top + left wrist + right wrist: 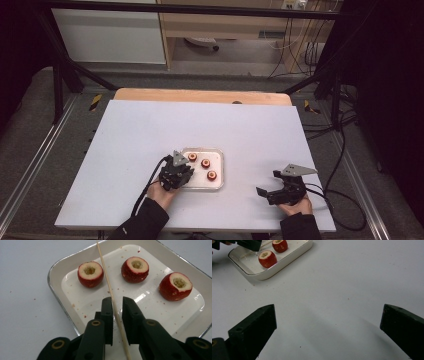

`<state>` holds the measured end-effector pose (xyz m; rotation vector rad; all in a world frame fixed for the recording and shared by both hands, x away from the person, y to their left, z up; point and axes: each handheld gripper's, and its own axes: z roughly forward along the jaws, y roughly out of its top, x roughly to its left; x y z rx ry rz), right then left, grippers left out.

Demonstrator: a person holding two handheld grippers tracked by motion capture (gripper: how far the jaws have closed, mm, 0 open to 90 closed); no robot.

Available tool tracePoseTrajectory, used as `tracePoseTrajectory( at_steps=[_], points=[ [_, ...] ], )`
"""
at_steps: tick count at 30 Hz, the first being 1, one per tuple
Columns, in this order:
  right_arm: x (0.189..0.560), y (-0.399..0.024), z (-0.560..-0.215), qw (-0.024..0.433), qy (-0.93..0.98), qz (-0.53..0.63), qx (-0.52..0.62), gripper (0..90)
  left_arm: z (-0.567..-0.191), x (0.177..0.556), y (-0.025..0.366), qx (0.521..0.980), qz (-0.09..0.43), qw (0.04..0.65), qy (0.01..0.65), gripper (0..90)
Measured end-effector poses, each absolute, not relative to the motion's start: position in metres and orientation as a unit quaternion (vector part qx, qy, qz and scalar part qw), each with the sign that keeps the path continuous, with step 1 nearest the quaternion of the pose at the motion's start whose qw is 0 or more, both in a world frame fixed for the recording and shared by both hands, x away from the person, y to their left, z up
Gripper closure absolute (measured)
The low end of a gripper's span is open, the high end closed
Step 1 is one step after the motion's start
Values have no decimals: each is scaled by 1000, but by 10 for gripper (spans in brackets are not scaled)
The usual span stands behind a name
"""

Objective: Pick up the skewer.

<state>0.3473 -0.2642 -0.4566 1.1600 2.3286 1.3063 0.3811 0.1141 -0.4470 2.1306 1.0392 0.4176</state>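
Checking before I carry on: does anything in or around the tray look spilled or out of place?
Only small reddish crumbs scattered over the tray and a few on the table. The three cored fruits sit upright, and the skewer looks straight.
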Motion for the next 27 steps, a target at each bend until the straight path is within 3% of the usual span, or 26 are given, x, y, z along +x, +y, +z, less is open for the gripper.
tracePoseTrajectory(
  at_steps=[12,27],
  points=[
    [347,-264,-456,113,795,445,397,12,-449,379,113,817,168,361,418,875],
    [347,-264,-456,116,796,445,393,13,-442,375,125,814,168,387,399,882]
  ],
)
